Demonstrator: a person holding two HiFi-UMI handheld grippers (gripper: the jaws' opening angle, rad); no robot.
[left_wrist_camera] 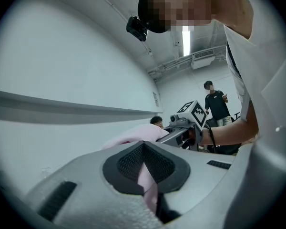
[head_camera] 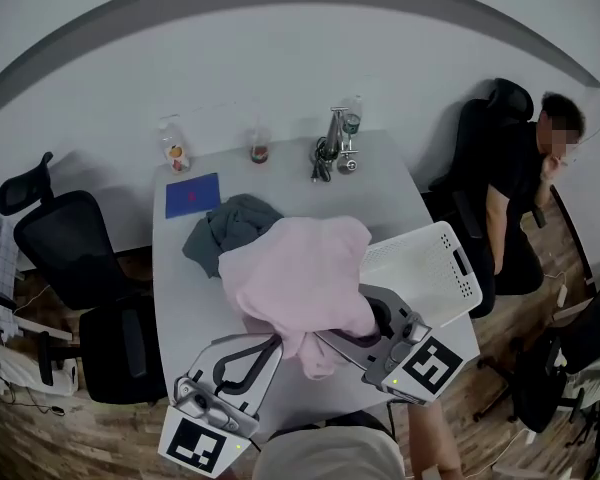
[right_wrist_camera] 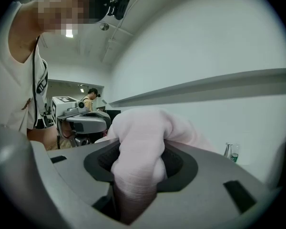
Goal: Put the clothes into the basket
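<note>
While a thick roll of the pink garment (right_wrist_camera: pixel 143 128) is clamped between the jaws of the right gripper (right_wrist_camera: pixel 136 175), a thinner fold of the same cloth is pinched by the left gripper (left_wrist_camera: pixel 149 178), so both tools are closed on one piece of clothing. In the head view, the garment is seen bunched and raised above the table (head_camera: pixel 185 298), draped over both sets of jaws. Just to its right, the white basket (head_camera: pixel 435 268) is set at the table's edge, and no clothes can be made out in its visible part. Beyond the pink piece, a grey garment (head_camera: pixel 225 230) lies crumpled on the table top.

The step in hand is judged to be the carrying of the pink piece toward the basket. For the next move, both grippers would need to be swung rightward together until the cloth hangs over the basket's opening. They would then be lowered and both sets of jaws released, with care taken that trailing fabric is not caught on the rim.
</note>
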